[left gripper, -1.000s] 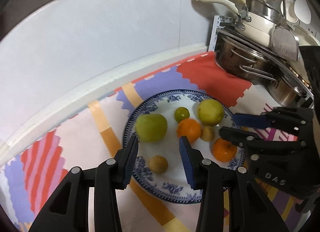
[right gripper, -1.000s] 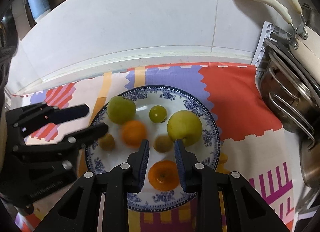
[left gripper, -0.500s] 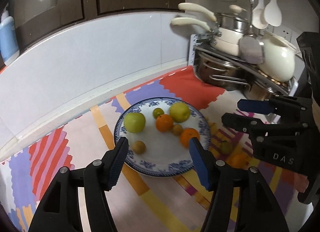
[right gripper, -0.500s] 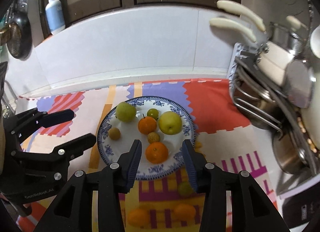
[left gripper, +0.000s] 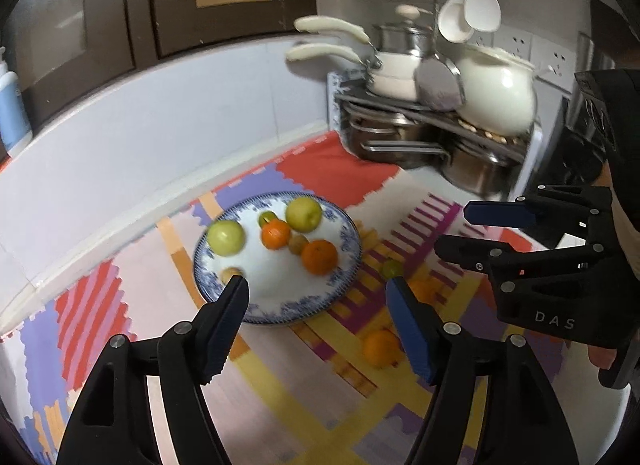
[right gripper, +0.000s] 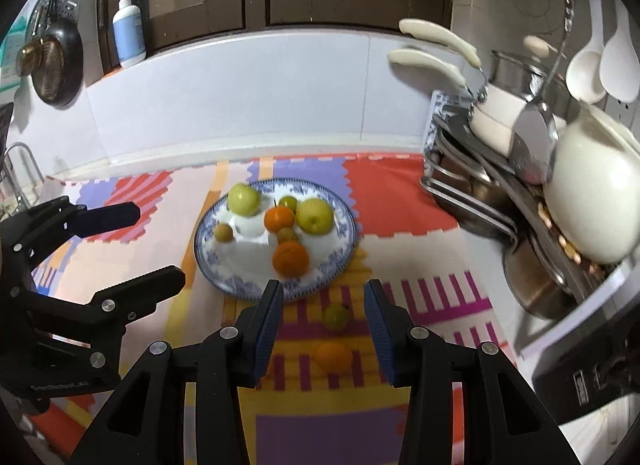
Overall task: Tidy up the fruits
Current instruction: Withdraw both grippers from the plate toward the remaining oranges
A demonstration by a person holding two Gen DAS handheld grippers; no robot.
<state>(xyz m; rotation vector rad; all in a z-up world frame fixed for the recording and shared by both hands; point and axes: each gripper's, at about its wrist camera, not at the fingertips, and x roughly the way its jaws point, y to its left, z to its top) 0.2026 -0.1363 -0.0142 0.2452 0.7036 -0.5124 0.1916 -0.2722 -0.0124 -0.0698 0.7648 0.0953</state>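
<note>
- While both tools hover empty above the surface, the left tool (left gripper: 316,297) has just been opening its jaws; the right tool's (right gripper: 324,301) stand apart.
- Ahead of them, the blue-patterned white plate (right gripper: 340,261) holds seven fruits.
- A small green fruit (right gripper: 337,317) and round orange (right gripper: 333,357) lie between the right tool's fingers, on the colourful mat (right gripper: 400,201).

— Where are we seeing the plate (right gripper: 224,277) sitting?

— We are seeing it lying near the middle of the mat (right gripper: 404,205), toward the mat's back edge, with seven fruits on it. Two larger fruits (right gripper: 244,198) (right gripper: 315,216) are resting toward the plate's back rim, and one (right gripper: 291,259) is lying nearest its front rim.

— And off the plate?

— Two fruits are lying on the mat just before the plate's front rim, the smaller one (right gripper: 337,316) behind the other (right gripper: 333,357). The pot rack (right gripper: 472,201) is standing at the mat's right edge.
</note>
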